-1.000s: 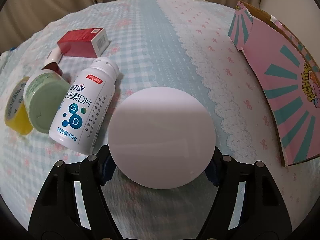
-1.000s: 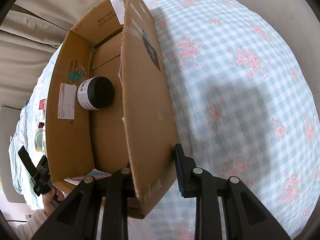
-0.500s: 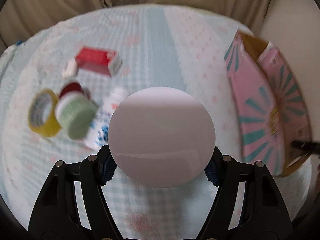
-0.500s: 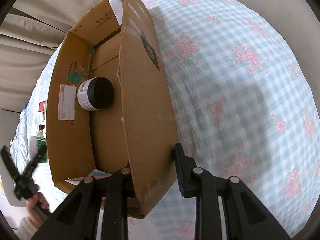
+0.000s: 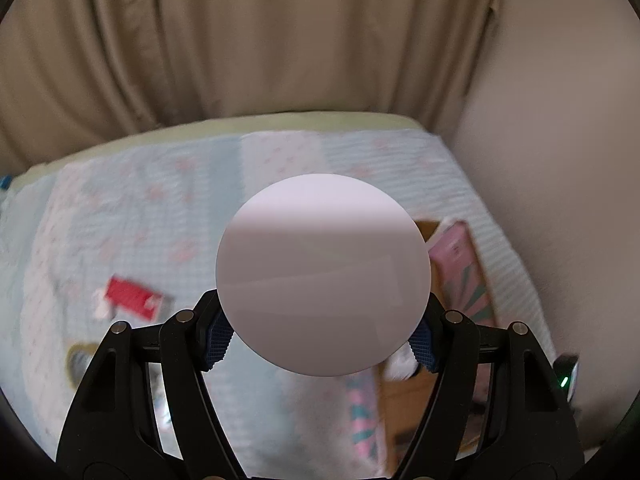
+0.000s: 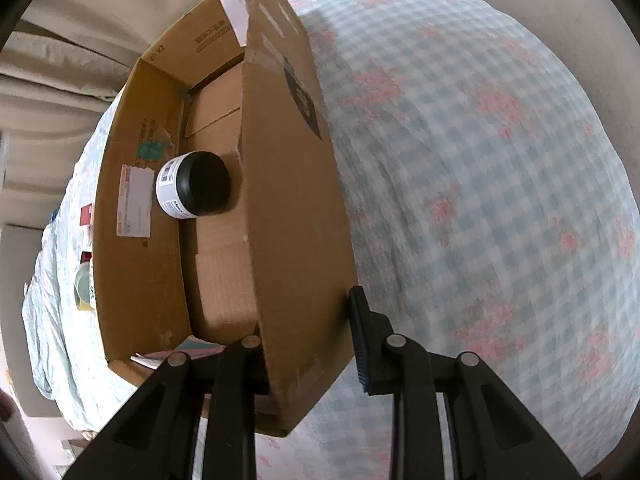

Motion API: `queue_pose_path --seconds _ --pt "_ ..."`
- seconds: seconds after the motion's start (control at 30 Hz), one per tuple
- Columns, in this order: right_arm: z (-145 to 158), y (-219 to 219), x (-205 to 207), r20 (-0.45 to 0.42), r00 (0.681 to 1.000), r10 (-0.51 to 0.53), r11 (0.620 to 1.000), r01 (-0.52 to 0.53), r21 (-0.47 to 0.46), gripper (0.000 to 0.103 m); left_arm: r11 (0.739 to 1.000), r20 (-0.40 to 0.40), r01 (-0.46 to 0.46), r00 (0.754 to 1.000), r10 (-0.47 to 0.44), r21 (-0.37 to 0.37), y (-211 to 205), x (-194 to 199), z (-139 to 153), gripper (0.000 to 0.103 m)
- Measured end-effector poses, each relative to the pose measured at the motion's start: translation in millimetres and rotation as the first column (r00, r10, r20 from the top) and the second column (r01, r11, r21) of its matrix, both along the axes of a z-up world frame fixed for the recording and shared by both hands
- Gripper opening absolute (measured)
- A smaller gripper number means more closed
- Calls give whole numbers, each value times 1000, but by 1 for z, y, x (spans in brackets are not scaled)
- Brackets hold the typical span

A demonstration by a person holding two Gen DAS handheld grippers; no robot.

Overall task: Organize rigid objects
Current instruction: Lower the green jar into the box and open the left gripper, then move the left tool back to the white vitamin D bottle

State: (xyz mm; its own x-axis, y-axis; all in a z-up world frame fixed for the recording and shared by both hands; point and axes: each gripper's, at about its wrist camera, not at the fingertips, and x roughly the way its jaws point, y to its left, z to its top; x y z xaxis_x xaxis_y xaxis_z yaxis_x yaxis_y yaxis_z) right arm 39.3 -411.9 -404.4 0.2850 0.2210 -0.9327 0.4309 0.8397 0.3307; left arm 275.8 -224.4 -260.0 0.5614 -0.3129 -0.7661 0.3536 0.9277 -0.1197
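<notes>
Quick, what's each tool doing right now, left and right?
Left tool: closed on the round white container.
Right tool: closed on the cardboard box, gripping its side wall.

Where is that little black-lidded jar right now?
In the right wrist view the black-lidded jar lies on its side inside the cardboard box, near its left wall, beside a white label.

A brown cardboard box (image 6: pixel 152 216) stands on the checked, flower-printed bedspread (image 6: pixel 480 184). Inside it, a white jar with a black lid (image 6: pixel 194 190) lies on its side against the box's left wall. A small red carton (image 5: pixel 134 298) lies on the bedspread left of the box.
</notes>
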Motion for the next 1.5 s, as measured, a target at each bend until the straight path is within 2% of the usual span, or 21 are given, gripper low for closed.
queue_pose_path --seconds 0.17,0.37,0.53,0.63,0.77,0.83,0.9,0.93,0.97,1.0,1.03,1.23,1.5 --pt "-1 0 -2 -1 1000 -6 1000 6 -4 24 997 -33 63 997 -64 -45 -67 14 -17 69" --pt "0 -3 -2 1 1000 -18 1000 18 1 24 992 -117 115 986 -121 -57 -135 20 -62 69" --pt "1 -5 -3 3 1000 -26 1000 26 0 24 992 -190 123 974 -125 -22 -162 21 -112 69" --pt "1 -5 -3 3 1000 -28 1000 28 0 24 993 -246 117 963 -112 8 -165 24 -141 69" --pt "1 -4 -3 1 1000 -26 1000 26 0 24 988 -277 142 953 -122 55 -172 22 -166 69" --pt "1 -4 -3 1 1000 -22 1000 22 0 24 985 -284 162 949 -139 59 -176 19 -168 69" --pt "1 -4 -3 0 1000 -19 1000 19 1 24 982 -258 169 955 -144 79 -180 16 -163 70" --pt "1 -5 -3 -1 1000 -17 1000 17 1 24 981 -238 171 960 -145 93 -181 13 -158 74" --pt "1 -5 -4 -1 1000 -16 1000 16 2 24 979 -204 173 968 -149 106 -182 9 -151 101" --pt "1 -5 -4 -2 1000 -15 1000 15 2 24 979 -186 170 971 -148 108 -182 7 -145 103" --pt "1 -5 -3 -1 1000 -15 1000 15 3 24 981 -173 170 973 -151 97 -182 5 -142 103" --pt "0 -6 -1 -5 1000 -19 1000 19 5 24 980 -245 175 958 -148 91 -174 10 -145 103" --pt "0 -5 -2 2 1000 -13 1000 13 0 24 987 -242 146 962 -126 67 -151 -4 -134 103"
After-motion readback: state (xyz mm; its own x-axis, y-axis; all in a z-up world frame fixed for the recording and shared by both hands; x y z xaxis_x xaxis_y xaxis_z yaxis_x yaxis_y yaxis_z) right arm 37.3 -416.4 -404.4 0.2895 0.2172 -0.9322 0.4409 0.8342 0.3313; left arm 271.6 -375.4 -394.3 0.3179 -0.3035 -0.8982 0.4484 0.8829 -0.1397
